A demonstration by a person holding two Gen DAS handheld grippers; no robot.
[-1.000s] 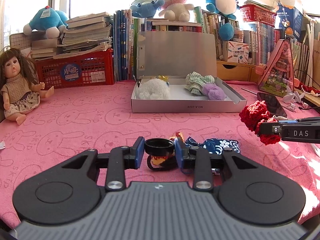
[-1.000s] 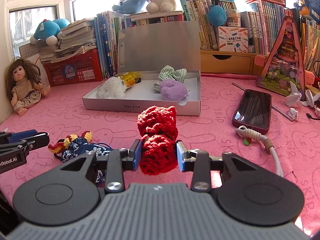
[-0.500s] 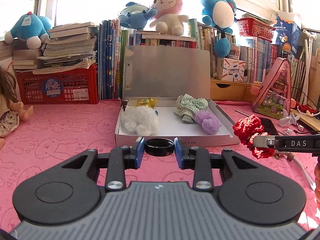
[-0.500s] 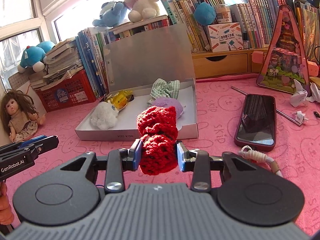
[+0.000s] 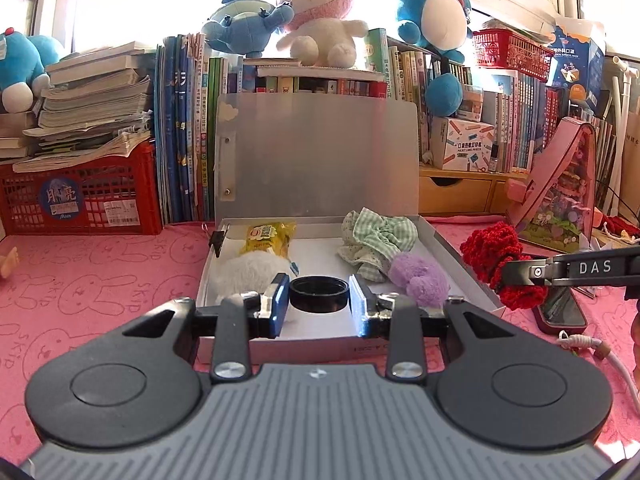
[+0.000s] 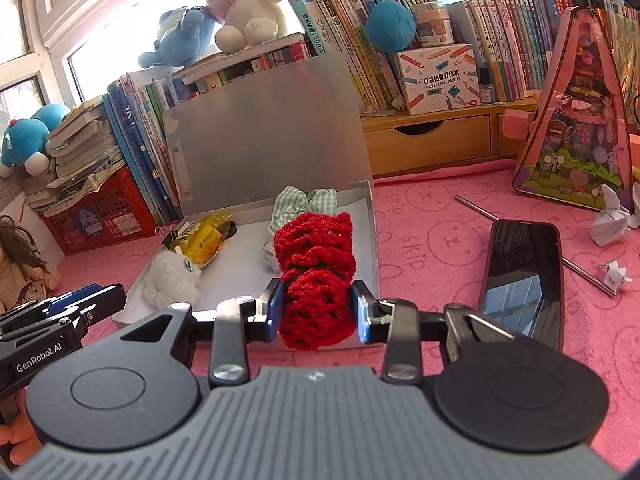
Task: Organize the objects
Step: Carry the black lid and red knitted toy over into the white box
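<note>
My left gripper [image 5: 319, 300] is shut on a black round lid [image 5: 319, 294] and holds it above the front of the open white box [image 5: 460, 256]. My right gripper [image 6: 316, 312] is shut on a red crocheted piece [image 6: 316, 268], held over the box's right front corner [image 6: 373, 240]; it also shows in the left wrist view [image 5: 494, 256]. In the box lie a white fluffy toy [image 5: 250, 272], a yellow packet [image 5: 268, 236], a green checked scrunchie [image 5: 376, 236] and a purple fluffy ball [image 5: 418, 278].
The box lid [image 5: 316, 152] stands upright behind. A black phone [image 6: 520, 280] lies on the pink cloth right of the box, with a metal rod [image 6: 532, 240] and white paper scraps [image 6: 612, 216]. Books, a red crate [image 5: 80, 200] and a pink triangular toy box [image 6: 576, 120] line the back.
Both grippers have moved forward to the box, carrying the lid and the red crocheted piece. The blue patterned pouch has dropped out of view.
</note>
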